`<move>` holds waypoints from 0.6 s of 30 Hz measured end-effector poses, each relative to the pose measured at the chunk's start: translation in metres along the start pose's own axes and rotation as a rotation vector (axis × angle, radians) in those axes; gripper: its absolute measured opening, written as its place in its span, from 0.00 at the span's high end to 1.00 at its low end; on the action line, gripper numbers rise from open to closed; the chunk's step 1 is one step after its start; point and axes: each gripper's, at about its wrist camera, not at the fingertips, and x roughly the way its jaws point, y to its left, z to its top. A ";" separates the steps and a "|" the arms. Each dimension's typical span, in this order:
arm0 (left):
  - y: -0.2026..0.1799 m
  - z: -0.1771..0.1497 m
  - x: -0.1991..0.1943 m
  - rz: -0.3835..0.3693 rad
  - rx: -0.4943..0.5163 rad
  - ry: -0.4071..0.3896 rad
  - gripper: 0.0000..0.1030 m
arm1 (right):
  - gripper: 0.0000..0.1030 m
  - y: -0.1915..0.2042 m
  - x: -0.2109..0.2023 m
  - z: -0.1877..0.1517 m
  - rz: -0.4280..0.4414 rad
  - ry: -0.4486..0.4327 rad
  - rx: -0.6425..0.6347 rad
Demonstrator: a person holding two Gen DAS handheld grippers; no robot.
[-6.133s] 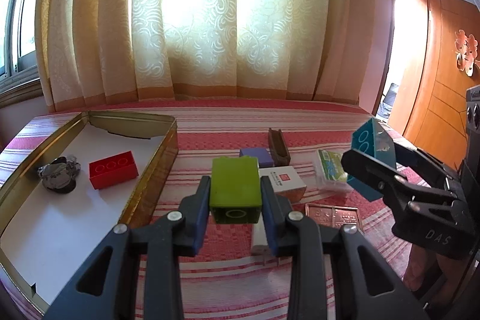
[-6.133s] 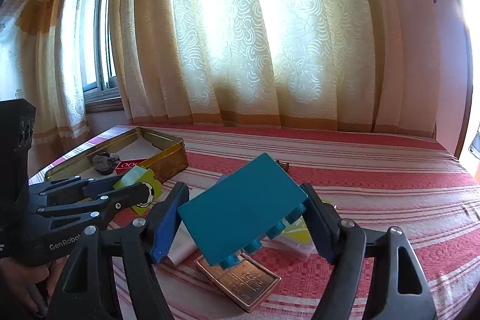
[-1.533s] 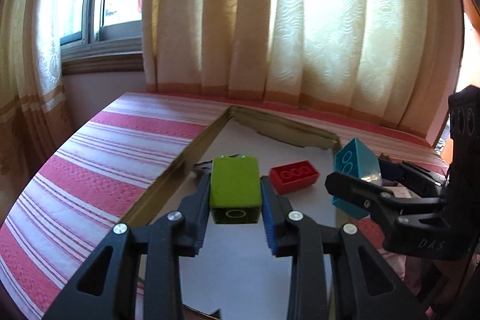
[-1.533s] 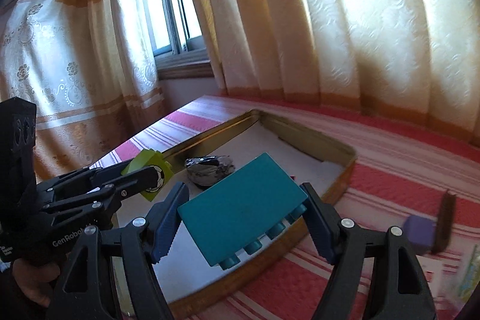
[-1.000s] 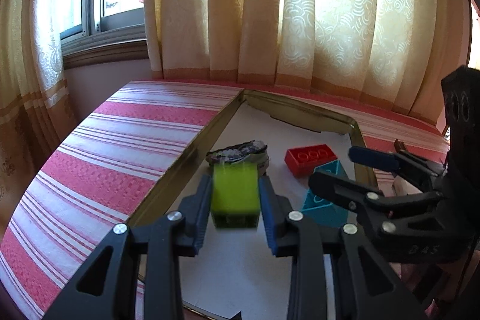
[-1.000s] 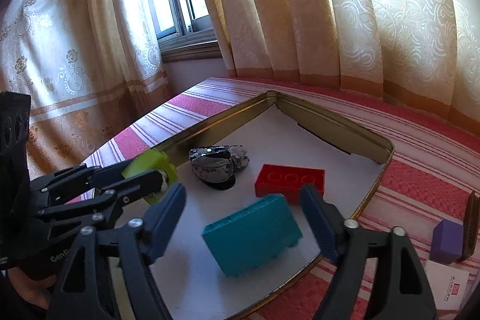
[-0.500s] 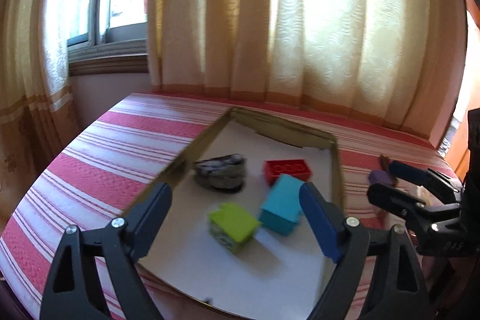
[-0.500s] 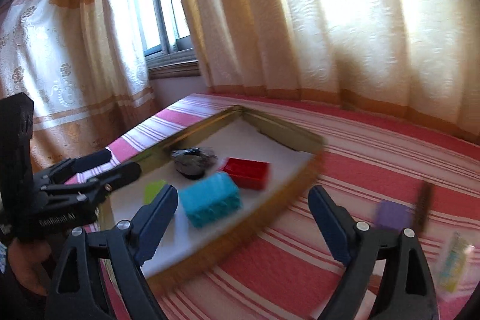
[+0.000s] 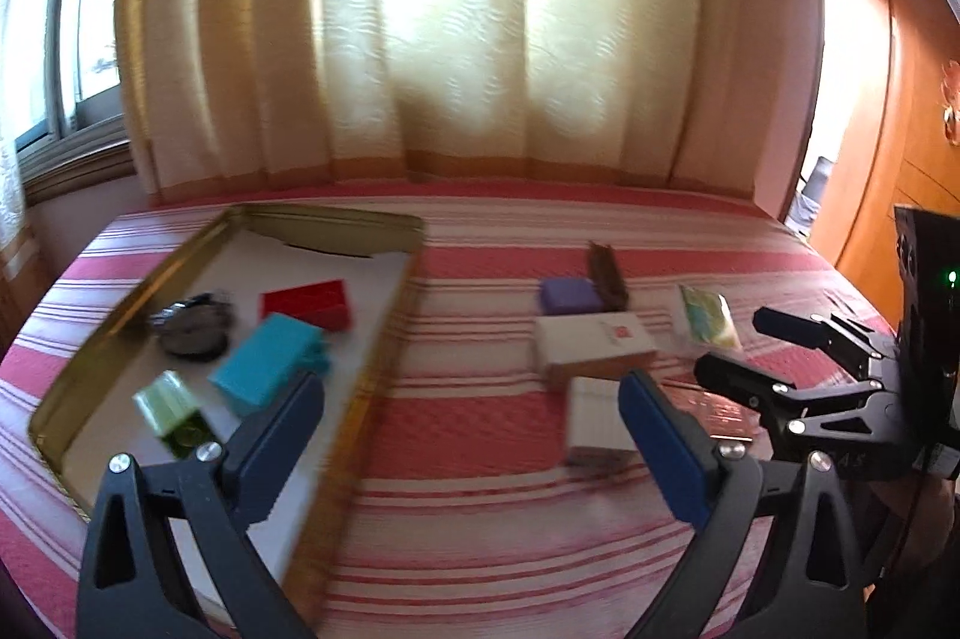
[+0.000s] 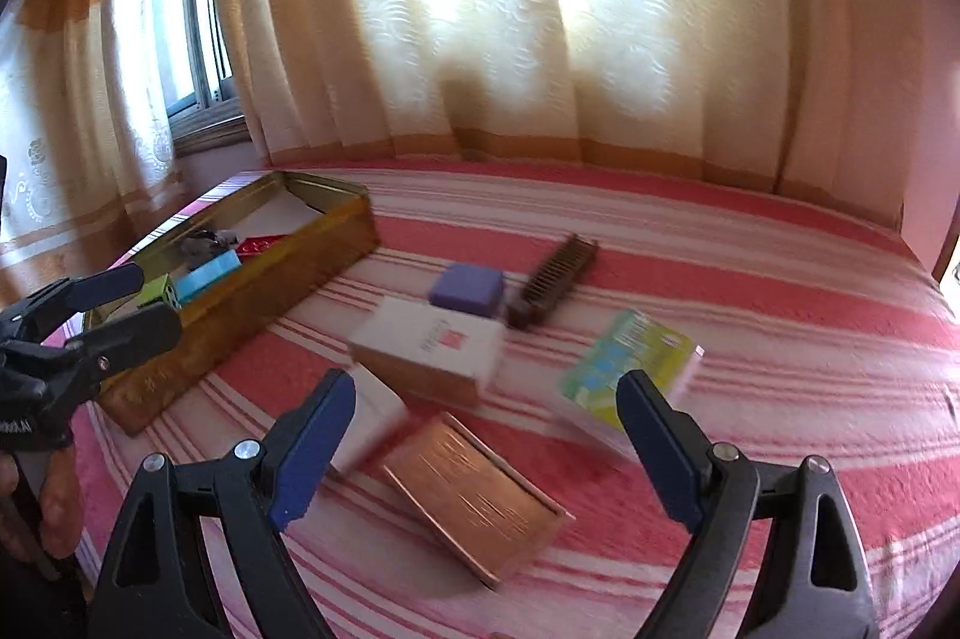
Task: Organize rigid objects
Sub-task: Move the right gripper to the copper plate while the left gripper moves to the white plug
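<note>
The gold tin tray [image 9: 390, 303] holds a green brick [image 9: 171, 414], a teal brick [image 9: 264, 369], a red brick [image 9: 306, 303] and a dark metal piece [image 9: 192, 327]. My left gripper [image 9: 468, 393] hangs over the striped cloth right of the tray, its jaws opening with nothing between them. My right gripper [image 10: 489, 393] is open and empty above a copper tin [image 10: 474, 495] and a small white box [image 10: 372, 417]. Ahead of it lie a white box with a red mark [image 10: 432, 345], a purple block [image 10: 467, 286], a brown comb [image 10: 552, 279] and a green packet [image 10: 630, 363].
The striped red bedcover [image 10: 750, 291] runs back to cream curtains [image 9: 468, 39], with a window at the left. An orange wooden door [image 9: 900, 147] stands at the right. A person's hand [image 10: 54, 507] holds the left gripper's handle.
Both grippers let go of their bricks, which now lie in the tray. Both have since swung right, away from the tray, to over the loose objects on the cloth. The left jaws spread wide.
</note>
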 end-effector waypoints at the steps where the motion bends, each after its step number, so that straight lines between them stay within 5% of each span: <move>1: -0.005 -0.001 0.003 -0.006 0.008 0.009 0.03 | 0.12 -0.003 -0.001 -0.002 0.004 0.005 0.001; 7: -0.026 -0.011 0.025 -0.008 0.051 0.078 0.03 | 0.12 -0.004 0.004 -0.008 0.003 0.050 -0.018; 18: -0.010 -0.016 0.036 0.011 -0.015 0.117 0.03 | 0.16 -0.002 0.015 -0.009 0.071 0.109 -0.031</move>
